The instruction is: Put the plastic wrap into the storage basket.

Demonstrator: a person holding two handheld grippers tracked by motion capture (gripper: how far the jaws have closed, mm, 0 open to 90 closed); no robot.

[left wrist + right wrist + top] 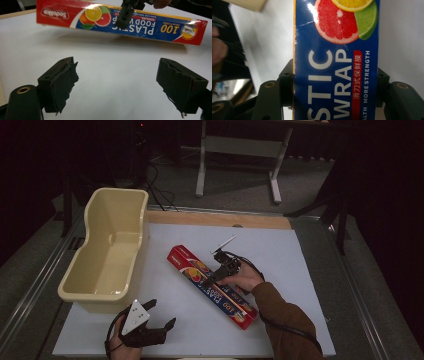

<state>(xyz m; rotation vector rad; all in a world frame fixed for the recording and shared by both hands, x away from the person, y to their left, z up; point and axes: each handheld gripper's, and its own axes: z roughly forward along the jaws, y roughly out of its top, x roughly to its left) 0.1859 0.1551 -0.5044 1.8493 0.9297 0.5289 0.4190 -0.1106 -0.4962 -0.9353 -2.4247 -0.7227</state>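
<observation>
One box of plastic food wrap point(214, 287) lies aslant on the white table point(280, 255), and one cream tub point(107, 252) stands at the table's left edge. Two grippers are out. The right gripper point(207, 281) has its jaws clamped against the box's two long sides near its middle. The left gripper point(161, 314) rests near the front edge, jaws spread wide with nothing between them. In the right gripper view the box's ends are cut off.
</observation>
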